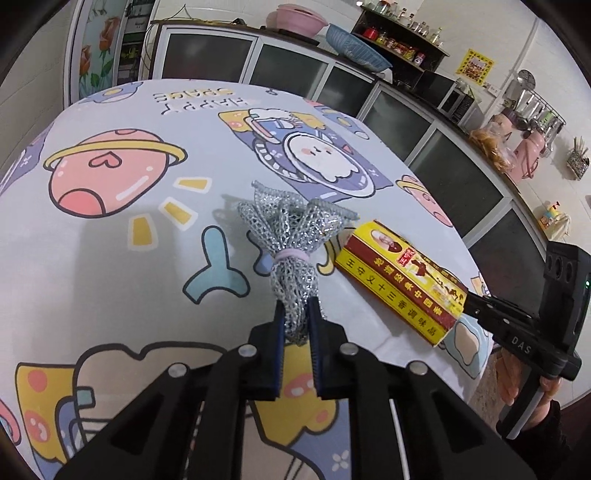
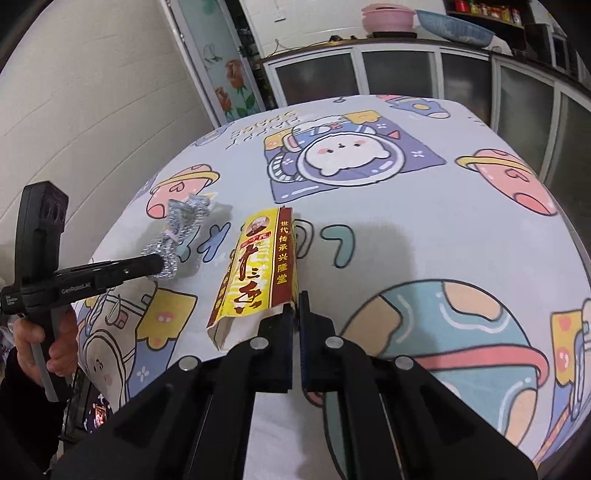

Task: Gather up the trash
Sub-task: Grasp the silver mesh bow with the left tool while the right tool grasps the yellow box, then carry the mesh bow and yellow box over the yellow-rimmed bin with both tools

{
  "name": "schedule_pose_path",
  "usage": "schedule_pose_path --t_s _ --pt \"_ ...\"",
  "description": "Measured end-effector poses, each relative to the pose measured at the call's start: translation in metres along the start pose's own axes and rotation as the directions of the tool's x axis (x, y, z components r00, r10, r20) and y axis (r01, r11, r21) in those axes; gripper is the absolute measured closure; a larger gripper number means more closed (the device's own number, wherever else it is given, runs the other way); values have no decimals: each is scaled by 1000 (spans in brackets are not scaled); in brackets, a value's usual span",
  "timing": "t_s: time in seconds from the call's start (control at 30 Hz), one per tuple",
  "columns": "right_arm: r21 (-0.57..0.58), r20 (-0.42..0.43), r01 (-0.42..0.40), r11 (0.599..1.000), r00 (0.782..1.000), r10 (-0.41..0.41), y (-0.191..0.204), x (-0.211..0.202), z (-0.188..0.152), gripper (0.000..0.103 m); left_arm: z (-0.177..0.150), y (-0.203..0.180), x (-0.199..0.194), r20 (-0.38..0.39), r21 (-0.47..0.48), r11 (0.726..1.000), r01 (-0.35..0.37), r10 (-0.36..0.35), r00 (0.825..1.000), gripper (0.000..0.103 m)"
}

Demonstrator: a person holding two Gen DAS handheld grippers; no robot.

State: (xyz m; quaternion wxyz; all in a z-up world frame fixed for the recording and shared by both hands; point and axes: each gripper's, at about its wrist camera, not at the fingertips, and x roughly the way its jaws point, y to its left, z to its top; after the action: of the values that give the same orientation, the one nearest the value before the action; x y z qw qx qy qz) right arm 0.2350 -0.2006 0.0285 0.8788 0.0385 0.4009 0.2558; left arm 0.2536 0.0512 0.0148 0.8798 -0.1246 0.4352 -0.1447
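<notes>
My left gripper (image 1: 297,309) is shut on the near end of a silver mesh scrubber (image 1: 291,236), a bundle tied with a pale pink band, and holds it just above the cartoon-print tablecloth (image 1: 110,236). My right gripper (image 2: 296,300) is shut on the torn edge of a yellow and red seasoning box (image 2: 255,266), whose open end faces me. The left wrist view shows the same seasoning box (image 1: 402,277) at the right, pinched by the right gripper (image 1: 466,303). In the right wrist view the scrubber (image 2: 177,236) hangs from the left gripper (image 2: 159,264) at the left.
The table's right edge (image 1: 476,273) drops off beside the box. Behind the table runs a counter with dark glass cabinet doors (image 1: 295,70), pink and blue basins (image 1: 332,33) and a shelf of jars (image 1: 399,40). A hand (image 2: 55,339) grips the left tool's handle.
</notes>
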Motion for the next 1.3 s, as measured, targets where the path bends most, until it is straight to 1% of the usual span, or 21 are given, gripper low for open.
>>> schedule_pose_path --t_s 0.17,0.4,0.57,0.77,0.9,1.0,1.1,1.2,1.27,1.3 --pt "44 35 4 999 999 -6 -15 -23 -8 102 -5 -11 -11 9 32 999 3 -4 1000 92" --pt "78 73 35 996 997 -41 -35 -55 -21 102 -11 -31 -20 21 74 997 21 -22 1000 92" --pt "106 109 48 993 992 -60 -49 -80 -33 102 -14 -58 -22 17 137 990 43 -45 999 92" --pt "163 160 89 983 980 -116 -75 -126 -57 102 -22 -104 -16 -18 218 970 105 -104 994 92" --pt "221 186 144 964 965 -187 -100 -169 -86 102 -29 -142 -6 -52 280 946 164 -156 986 92" --pt "261 193 188 947 951 -242 -116 -196 -107 102 -36 -177 6 -91 329 920 215 -195 976 92" --pt "328 191 246 912 928 -319 -139 -227 -135 102 -45 -213 20 -140 372 888 271 -235 962 92" --pt "390 170 291 873 909 -380 -159 -249 -161 102 -56 -249 36 -192 411 850 329 -272 943 92" --pt "420 148 333 844 893 -426 -169 -258 -179 102 -66 -275 46 -226 439 821 365 -293 929 92" --pt "429 137 347 834 888 -440 -172 -260 -186 102 -71 -285 50 -240 450 809 379 -299 924 92"
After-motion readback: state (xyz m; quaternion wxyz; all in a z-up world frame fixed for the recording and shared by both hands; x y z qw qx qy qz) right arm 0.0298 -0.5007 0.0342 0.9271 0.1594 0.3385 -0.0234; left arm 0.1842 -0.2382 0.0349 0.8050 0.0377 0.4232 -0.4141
